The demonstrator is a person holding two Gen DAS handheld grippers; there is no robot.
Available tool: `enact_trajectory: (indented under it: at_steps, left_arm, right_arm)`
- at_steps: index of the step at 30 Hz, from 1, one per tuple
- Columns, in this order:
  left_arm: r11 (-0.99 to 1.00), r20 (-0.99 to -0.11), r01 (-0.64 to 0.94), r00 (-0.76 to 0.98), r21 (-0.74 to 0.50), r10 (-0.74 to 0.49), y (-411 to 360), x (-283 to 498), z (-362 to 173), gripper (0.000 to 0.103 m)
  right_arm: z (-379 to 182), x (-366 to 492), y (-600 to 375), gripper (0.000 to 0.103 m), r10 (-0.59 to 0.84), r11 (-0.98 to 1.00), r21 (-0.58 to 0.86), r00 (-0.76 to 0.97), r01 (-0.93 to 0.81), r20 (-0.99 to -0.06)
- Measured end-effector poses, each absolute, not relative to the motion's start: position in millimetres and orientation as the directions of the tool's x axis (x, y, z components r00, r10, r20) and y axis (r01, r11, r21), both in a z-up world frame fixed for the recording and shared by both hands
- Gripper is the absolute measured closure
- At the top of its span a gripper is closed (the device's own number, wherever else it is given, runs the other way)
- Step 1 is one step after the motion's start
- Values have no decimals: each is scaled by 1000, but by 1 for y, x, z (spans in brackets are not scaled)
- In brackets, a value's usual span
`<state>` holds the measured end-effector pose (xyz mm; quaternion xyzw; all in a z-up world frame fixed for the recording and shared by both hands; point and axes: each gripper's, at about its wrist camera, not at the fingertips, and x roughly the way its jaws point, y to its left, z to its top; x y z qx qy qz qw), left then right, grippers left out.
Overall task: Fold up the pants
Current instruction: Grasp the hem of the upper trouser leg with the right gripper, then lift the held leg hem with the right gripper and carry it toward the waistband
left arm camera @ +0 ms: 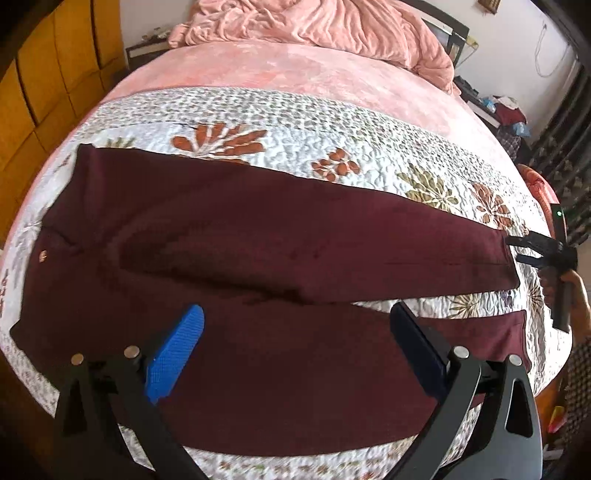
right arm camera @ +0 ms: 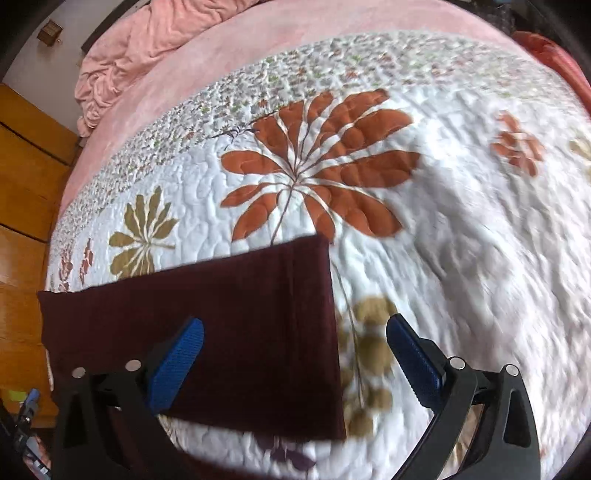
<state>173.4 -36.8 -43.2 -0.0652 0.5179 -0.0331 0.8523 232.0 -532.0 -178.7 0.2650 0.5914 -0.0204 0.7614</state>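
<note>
Pants (left arm camera: 236,236): maroon, flat across frame centre on floral quilt (left arm camera: 369,129).
Left gripper (left arm camera: 295,332): fingers apart, above thigh.
Right gripper (right arm camera: 295,339): fingers apart, seemingly over a leg hem; view blurred.

White floral quilt (left arm camera: 295,122) over pink bedsheet (left arm camera: 295,70), crumpled pink blanket (left arm camera: 314,22) beyond, wooden wardrobe (left arm camera: 44,81) beside.

Soft daylight all round, heavy fisheye bend at the edges, and the right wrist view's motion-blurred on its right side.
</note>
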Motion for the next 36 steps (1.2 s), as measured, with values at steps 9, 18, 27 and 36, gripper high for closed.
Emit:
enact_trajectory:
  at_steps: [9,18,27,36]
  left_arm:
    - [991,-908,67,397,-113,-130,-78,202,-71,3]
    - [990,-914,103,383,-99,-131,-92,208,-76,3]
    - [974,-902,202,394,-104,-178,-104,245,-75,3]
    - [785,-875,610,318,-105,-364,-153,340,-97,3]
  right_arm:
    - [-198,248,-521,3,309,918,360,265,169,-913]
    - [-181,234,-485,54,158,983,179,315,40,-936]
    - [-126,199,-508,85,356,924,378,474,-51,-805]
    - [-86,182,-507,85,428,896,413,576,-167,-696]
